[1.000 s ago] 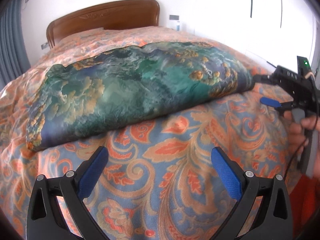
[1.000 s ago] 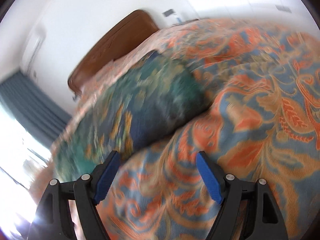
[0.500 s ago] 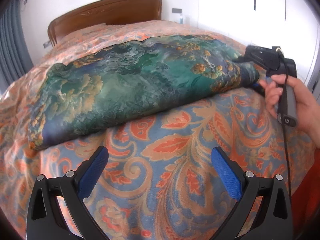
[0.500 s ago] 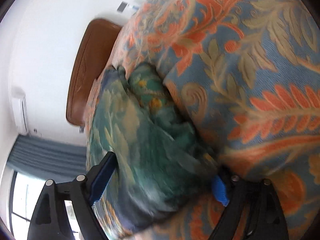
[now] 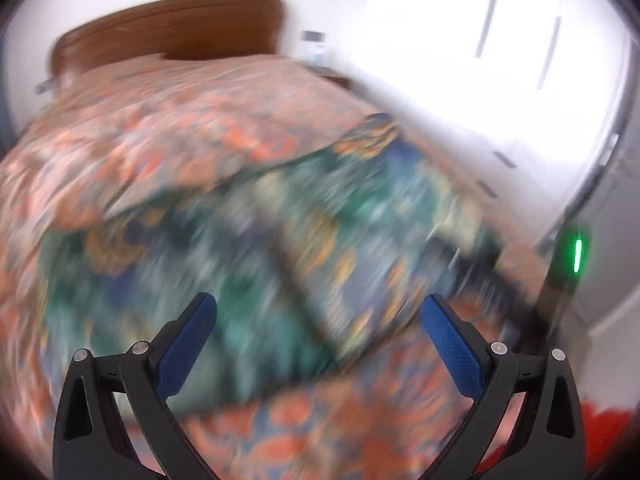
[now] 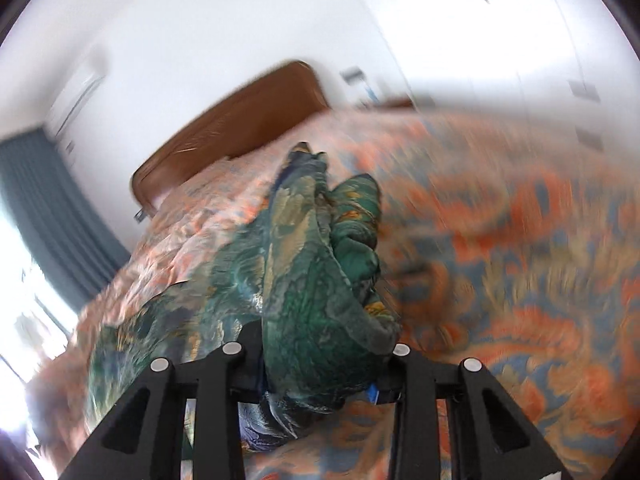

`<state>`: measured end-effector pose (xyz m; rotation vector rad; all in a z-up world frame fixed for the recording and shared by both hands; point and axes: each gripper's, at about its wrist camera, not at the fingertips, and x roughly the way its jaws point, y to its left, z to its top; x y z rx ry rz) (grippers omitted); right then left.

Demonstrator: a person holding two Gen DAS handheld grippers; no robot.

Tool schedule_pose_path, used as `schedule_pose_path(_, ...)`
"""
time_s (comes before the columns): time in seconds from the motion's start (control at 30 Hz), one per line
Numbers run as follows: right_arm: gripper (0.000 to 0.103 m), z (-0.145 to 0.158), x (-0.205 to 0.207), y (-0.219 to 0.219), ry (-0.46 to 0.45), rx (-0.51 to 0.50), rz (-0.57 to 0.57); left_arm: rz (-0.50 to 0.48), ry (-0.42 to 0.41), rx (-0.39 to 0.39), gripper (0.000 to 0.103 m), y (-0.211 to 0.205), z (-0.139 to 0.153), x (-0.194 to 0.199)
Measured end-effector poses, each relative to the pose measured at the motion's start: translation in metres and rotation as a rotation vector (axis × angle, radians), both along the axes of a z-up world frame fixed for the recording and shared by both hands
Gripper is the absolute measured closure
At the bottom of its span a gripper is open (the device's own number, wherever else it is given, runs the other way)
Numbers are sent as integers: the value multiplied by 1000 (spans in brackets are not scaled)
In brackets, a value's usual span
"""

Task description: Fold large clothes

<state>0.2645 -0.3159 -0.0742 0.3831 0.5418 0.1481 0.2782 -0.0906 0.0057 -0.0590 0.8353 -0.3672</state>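
Note:
A green and blue patterned garment [image 5: 256, 256] lies folded on the bed, blurred in the left wrist view. My left gripper [image 5: 320, 344] is open and empty, close above the garment's near edge. My right gripper [image 6: 316, 376] is shut on a bunched corner of the garment [image 6: 320, 280] and holds it lifted off the bedspread. The right gripper's body with a green light [image 5: 576, 256] shows at the right of the left wrist view.
The bed is covered by an orange and blue paisley bedspread [image 6: 520, 280]. A brown wooden headboard [image 5: 172, 28] stands at the far end. White wardrobe doors [image 5: 500, 60] are to the right. Blue curtains [image 6: 44, 208] hang at the left.
My right gripper closed on the garment's right corner and lifted it. My left gripper moved forward toward the garment and stayed open.

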Motion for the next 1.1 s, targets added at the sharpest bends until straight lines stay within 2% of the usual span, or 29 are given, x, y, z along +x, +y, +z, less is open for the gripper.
schedule_pose_path(0.1, 69, 21, -21, 30, -96, -120, 53, -101, 80, -60, 1, -24, 25, 40)
schedule_pose_path(0.17, 69, 32, -44, 46, -152, -205, 98, -141, 111, -47, 1, -40, 36, 59)
schedule_pose_path(0.3, 70, 43, -59, 75, -223, -324, 187, -156, 139, 120, 1, -67, 36, 78)
schedule_pose_path(0.4, 70, 46, -79, 113, -282, -434, 251, -115, 147, 274, 1, -75, 21, 78)
schedule_pose_path(0.47, 70, 45, -87, 127, -304, -486, 279, -95, 133, 341, 5, -76, 13, 74)
schedule_pose_path(0.5, 70, 43, -90, 136, -315, -520, 290, -84, 121, 376, 12, -76, 9, 70)
schedule_pose_path(0.53, 70, 42, -94, 139, -322, -538, 297, -65, 107, 422, 42, -75, 5, 67)
schedule_pose_path(0.57, 70, 40, -97, 146, -330, -565, 310, -54, 100, 448, 63, -73, 1, 65)
schedule_pose_path(0.6, 70, 38, -101, 150, -330, -581, 318, -61, 108, 430, 67, -68, -1, 64)
schedule_pose_path(0.63, 70, 36, -101, 153, -326, -587, 323, -62, 113, 406, 73, -63, -1, 63)
schedule_pose_path(0.7, 70, 32, -100, 152, -303, -574, 339, -57, 107, 380, 75, -52, 2, 59)
schedule_pose_path(0.73, 65, 33, -103, 149, -303, -572, 338, -53, 103, 367, 76, -45, 5, 58)
schedule_pose_path(0.77, 60, 34, -104, 148, -300, -564, 342, -45, 97, 362, 77, -37, 8, 59)
schedule_pose_path(0.8, 50, 37, -106, 145, -295, -551, 349, -38, 92, 359, 77, -29, 11, 61)
schedule_pose_path(0.83, 36, 41, -110, 142, -285, -509, 373, -31, 92, 348, 77, -17, 15, 62)
schedule_pose_path(0.87, 31, 44, -115, 139, -268, -477, 398, -21, 95, 333, 77, -4, 18, 65)
schedule_pose_path(1.0, 30, 46, -135, 122, -236, -354, 427, 25, 102, 302, 77, 43, 28, 60)
schedule_pose_path(1.1, 30, 36, -134, 111, -162, -285, 403, 69, 114, 287, 77, 80, 23, 55)
